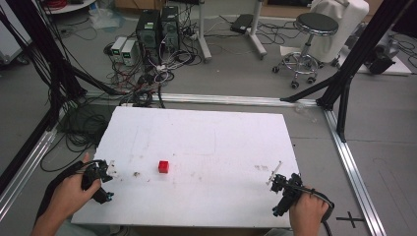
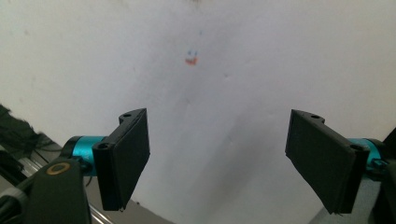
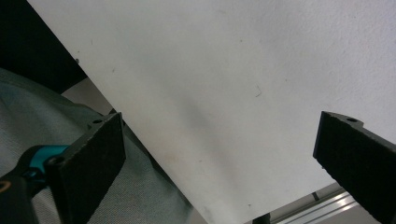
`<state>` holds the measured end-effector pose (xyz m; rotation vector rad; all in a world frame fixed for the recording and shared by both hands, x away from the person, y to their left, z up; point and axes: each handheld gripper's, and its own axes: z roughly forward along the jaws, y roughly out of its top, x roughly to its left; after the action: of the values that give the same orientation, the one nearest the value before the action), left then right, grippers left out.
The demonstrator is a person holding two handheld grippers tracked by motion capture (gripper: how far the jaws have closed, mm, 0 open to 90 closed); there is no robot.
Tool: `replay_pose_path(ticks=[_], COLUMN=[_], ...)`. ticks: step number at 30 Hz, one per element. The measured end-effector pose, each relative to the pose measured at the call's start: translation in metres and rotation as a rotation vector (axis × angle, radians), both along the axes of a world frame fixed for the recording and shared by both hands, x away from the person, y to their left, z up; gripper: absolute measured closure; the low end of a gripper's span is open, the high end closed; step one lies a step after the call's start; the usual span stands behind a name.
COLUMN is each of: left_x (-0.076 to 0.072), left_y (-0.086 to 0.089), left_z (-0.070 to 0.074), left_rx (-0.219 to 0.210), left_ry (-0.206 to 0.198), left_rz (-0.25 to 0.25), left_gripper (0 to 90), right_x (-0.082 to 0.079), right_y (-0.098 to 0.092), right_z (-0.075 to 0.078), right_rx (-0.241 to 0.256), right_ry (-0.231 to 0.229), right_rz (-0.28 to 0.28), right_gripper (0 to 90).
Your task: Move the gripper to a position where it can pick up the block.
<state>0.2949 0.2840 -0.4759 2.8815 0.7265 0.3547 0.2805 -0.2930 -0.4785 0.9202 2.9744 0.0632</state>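
Holding both tools at the near edge of the white board [image 1: 206,132], nothing gripped yet. I take the red cube [image 1: 163,166] as my landmark throughout.

Left gripper [image 1: 109,168]: near-left of the cube, over the board's left edge, the hand wrapped around its handle. In the left gripper view its jaws stand wide apart with bare white board between them and a small red-and-blue smudge [image 2: 190,59] farther ahead; the cube is not between them.

Right gripper [image 1: 273,180]: well apart from the cube, off to its right and nearer to me, by the board's near-right corner. In the right gripper view its jaws are likewise spread, empty, looking across the board's edge.

The cube sits alone on the board, a little left of centre, apart from both tools, closer to the left one. Faint scuff marks lie just left of it.

Beyond the cube: the far edge of the board, then floor with cables, computer towers [image 1: 158,29] and a stool [image 1: 308,39].

Judgement: this is the start, the approach not yet made. Next move calls for swinging the left gripper rightward to straddle the cube, jaws squared to two opposite faces, low enough to close on it.
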Motion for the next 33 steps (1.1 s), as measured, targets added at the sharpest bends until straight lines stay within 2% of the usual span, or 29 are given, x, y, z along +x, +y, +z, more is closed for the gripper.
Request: replay_pose_path(ticks=[2,3,5,8,9,12,16,19,21,26,29,33], left_x=[0.002,0.008,0.013,0.017,0.022,0.028,0.034,0.043,0.046,0.056,0.061,0.067], left_y=[-0.003,-0.008,-0.014,-0.018,-0.023,-0.029,-0.034,-0.041,-0.044,-0.051,-0.055,-0.062], left_z=[0.001,0.003,0.004,0.005,0.006,0.007,0.007,0.007,0.007,0.011,0.013,0.016], left_rx=[-0.001,-0.001,-0.013,-0.017,0.001,0.012,0.003,0.039,0.044,0.028,0.045,0.044], left_ry=[-0.004,-0.009,-0.011,0.001,0.009,0.023,0.038,0.048,0.057,0.066,0.062,0.069], left_rz=[-0.012,-0.040,-0.060,-0.075,-0.096,-0.122,-0.143,-0.165,-0.175,-0.211,-0.231,-0.263], left_gripper=[22.0,22.1,22.1,22.1,22.1,22.1,22.1,22.1,22.1,22.1,22.1,22.1], right_x=[-0.001,-0.001,-0.001,-0.002,-0.002,-0.002,-0.002,-0.001,-0.001,0.000,0.000,0.000], right_y=[-0.001,-0.001,-0.002,-0.003,-0.004,-0.005,-0.007,-0.008,-0.007,-0.005,-0.004,-0.004], right_z=[0.000,0.000,-0.001,-0.001,-0.002,-0.005,-0.005,-0.006,-0.007,-0.007,-0.008,-0.009], right_rx=[0.001,0.005,0.009,0.014,0.020,0.021,0.027,0.026,0.026,0.026,0.022,0.024], right_ry=[0.000,0.000,-0.002,-0.001,-0.002,0.002,-0.002,-0.004,-0.004,0.000,-0.001,0.003], right_rz=[-0.007,-0.007,-0.010,-0.015,-0.016,-0.012,-0.012,-0.003,-0.002,0.004,0.005,0.004], right_gripper=[1.8,1.8,1.8,1.8,1.8,1.8,1.8,1.8,1.8,1.8,1.8,1.8])
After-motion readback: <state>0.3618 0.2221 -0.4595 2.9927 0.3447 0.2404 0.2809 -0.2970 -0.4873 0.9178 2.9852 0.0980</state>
